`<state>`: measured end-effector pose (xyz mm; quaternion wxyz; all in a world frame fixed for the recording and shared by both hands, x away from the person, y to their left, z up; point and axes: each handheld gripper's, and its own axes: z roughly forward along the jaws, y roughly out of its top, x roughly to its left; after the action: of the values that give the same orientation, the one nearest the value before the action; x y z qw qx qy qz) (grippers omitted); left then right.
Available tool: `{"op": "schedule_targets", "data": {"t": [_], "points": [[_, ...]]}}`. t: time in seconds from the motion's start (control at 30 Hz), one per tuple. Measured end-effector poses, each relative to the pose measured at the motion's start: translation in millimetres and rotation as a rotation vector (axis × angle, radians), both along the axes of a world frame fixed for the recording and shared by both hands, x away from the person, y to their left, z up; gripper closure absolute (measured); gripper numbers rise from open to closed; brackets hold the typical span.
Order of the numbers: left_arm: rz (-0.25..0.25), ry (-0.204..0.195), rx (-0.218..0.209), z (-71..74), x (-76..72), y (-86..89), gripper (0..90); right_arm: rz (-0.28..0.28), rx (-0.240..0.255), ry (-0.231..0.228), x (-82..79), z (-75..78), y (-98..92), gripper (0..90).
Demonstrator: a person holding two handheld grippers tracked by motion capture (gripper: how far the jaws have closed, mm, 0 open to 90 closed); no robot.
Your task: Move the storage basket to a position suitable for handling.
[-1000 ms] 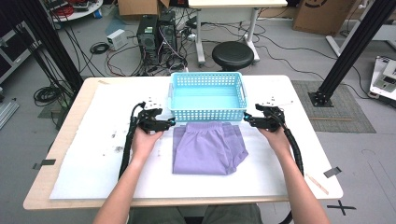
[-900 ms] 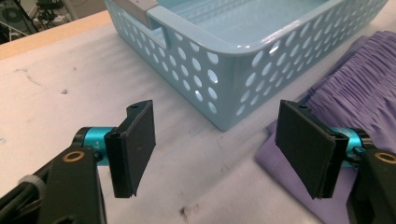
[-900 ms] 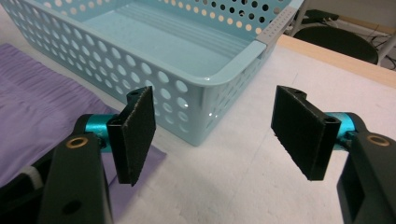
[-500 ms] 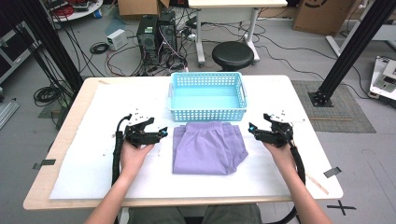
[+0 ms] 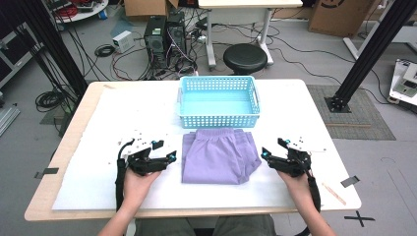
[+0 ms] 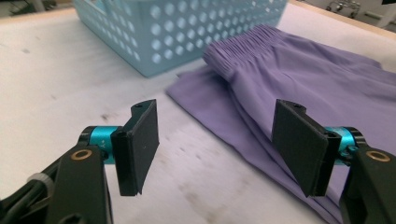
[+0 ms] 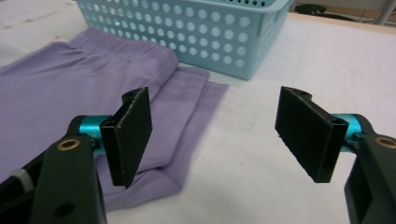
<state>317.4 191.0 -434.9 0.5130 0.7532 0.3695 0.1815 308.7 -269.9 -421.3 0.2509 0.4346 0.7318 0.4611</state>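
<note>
My left claw [image 5: 170, 158] and right claw [image 5: 265, 154] gape empty beside the folded shorts [image 5: 219, 155]; I could pinch only the top layer and unfold them.

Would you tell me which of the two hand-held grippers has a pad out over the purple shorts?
The left hand-held gripper: in its own view one pad overlaps the folded purple shorts. The right hand-held gripper has its pads beside their edge, above bare table.

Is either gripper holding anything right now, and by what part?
Nothing is held. The left gripper and right gripper are open, flanking the folded purple shorts.
</note>
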Motion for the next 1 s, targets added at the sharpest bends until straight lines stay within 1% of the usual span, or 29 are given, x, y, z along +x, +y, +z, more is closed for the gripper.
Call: {"op": "schedule_targets", "data": {"t": [0.03,0.07,0.1,0.13,0.2,0.3,0.33,0.4,0.43,0.53,0.6,0.67,0.7,0.73,0.77,0.8,0.87,0.9,0.93,1.0], "points": [[-0.005,0.005,-0.001,-0.9,-2.5,-1.3,32.1,0.002,0.008,0.005,-4.2,-0.4,1.7,27.6],[-0.011,0.013,0.006,-2.1,-6.9,-4.1,32.1,0.007,0.006,0.006,-7.3,-0.9,3.6,27.6],[-0.014,0.02,0.015,-3.0,-10.1,-6.5,32.1,0.013,-0.007,0.008,-12.2,-2.0,7.4,27.6],[-0.018,0.039,0.019,-3.8,-13.1,-9.5,32.2,0.014,-0.013,0.015,-16.2,-3.3,10.8,27.5],[-0.023,0.065,0.031,-5.2,-19.1,-15.4,32.1,0.032,-0.01,0.031,-22.3,-6.2,16.9,26.1],[-0.024,0.096,0.066,-8.7,-26.6,-25.2,32.2,0.056,-0.027,0.067,-30.8,-11.6,30.5,24.2],[-0.026,0.11,0.071,-10.0,-28.3,-28.2,32.1,0.063,-0.024,0.081,-32.7,-13.1,34.5,23.3],[-0.034,0.132,0.084,-12.3,-30.7,-33.6,32.2,0.077,-0.026,0.102,-36.8,-14.7,41.8,22.3],[-0.037,0.139,0.092,-13.1,-31.2,-36.2,32.1,0.08,-0.03,0.103,-39.0,-15.0,45.6,22.1],[-0.039,0.155,0.094,-14.7,-30.6,-42.3,32.2,0.093,-0.062,0.104,-42.8,-16.2,56.2,22.1],[-0.036,0.169,0.102,-15.7,-29.4,-45.3,32.2,0.093,-0.096,0.106,-42.1,-18.5,61.9,22.2],[-0.035,0.178,0.115,-15.9,-28.9,-46.8,32.1,0.081,-0.134,0.119,-40.3,-21.3,65.7,24.3],[-0.031,0.183,0.121,-15.9,-28.9,-47.0,32.2,0.067,-0.162,0.137,-38.3,-23.9,66.5,25.7],[-0.035,0.193,0.13,-16.2,-28.4,-46.9,32.3,0.052,-0.17,0.16,-36.9,-25.8,65.9,26.8],[-0.035,0.202,0.134,-16.6,-27.9,-47.2,33.0,0.042,-0.17,0.182,-35.6,-26.6,64.7,28.3],[-0.037,0.209,0.137,-16.7,-27.5,-47.5,33.5,0.03,-0.167,0.192,-35.4,-26.2,63.6,28.8],[-0.034,0.208,0.143,-16.7,-27.4,-48.0,33.7,0.012,-0.189,0.202,-35.2,-26.7,62.3,28.9],[-0.033,0.208,0.144,-16.7,-27.4,-48.1,34.0,0.009,-0.193,0.217,-34.6,-27.2,61.3,29.0],[-0.03,0.21,0.139,-16.6,-27.9,-48.1,34.0,0.004,-0.193,0.223,-34.2,-27.3,60.5,29.0],[-0.028,0.21,0.133,-15.8,-28.3,-47.2,34.3,-0.005,-0.183,0.218,-34.0,-26.5,58.2,29.0]]}}
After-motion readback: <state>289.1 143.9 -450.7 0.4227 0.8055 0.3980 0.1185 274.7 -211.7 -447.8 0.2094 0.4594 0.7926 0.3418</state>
